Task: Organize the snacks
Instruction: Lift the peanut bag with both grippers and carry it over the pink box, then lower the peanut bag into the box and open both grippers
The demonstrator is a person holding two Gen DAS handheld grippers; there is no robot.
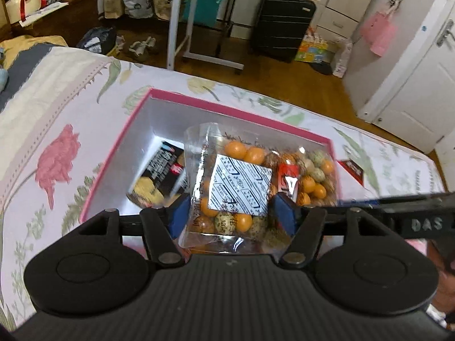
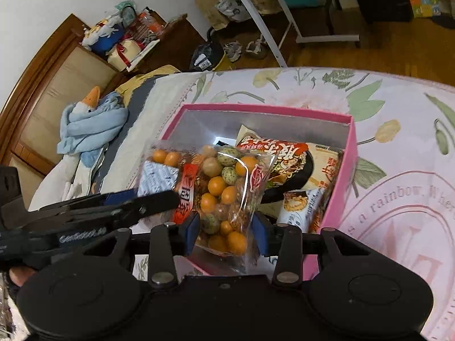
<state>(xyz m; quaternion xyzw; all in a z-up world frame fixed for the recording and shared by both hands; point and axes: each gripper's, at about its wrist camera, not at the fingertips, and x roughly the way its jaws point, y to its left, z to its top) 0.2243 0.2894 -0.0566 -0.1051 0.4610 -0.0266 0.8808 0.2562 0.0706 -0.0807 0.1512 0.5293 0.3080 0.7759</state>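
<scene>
A clear bag of orange and speckled coated nuts (image 1: 239, 187) (image 2: 224, 187) hangs over an open pink box (image 1: 227, 106) (image 2: 267, 110) on the bed. My right gripper (image 2: 226, 227) is shut on the bag's lower part, its blue pads pinching the plastic from both sides. My left gripper (image 1: 231, 216) stands open around the bag's other end, near the white sachet inside. One right finger (image 1: 398, 199) crosses the left wrist view. The box holds a black snack pack (image 1: 162, 167), a noodle pack (image 2: 287, 159) and a small packet (image 2: 301, 207).
The box sits on a floral bedsheet (image 1: 57, 147). A dark packet (image 1: 352, 170) lies on the sheet beside the box. A goose plush in a blue cloth (image 2: 91, 105) lies at the bed's head. Beyond the bed stand a suitcase (image 1: 281, 25) and a white-legged table (image 1: 176, 28).
</scene>
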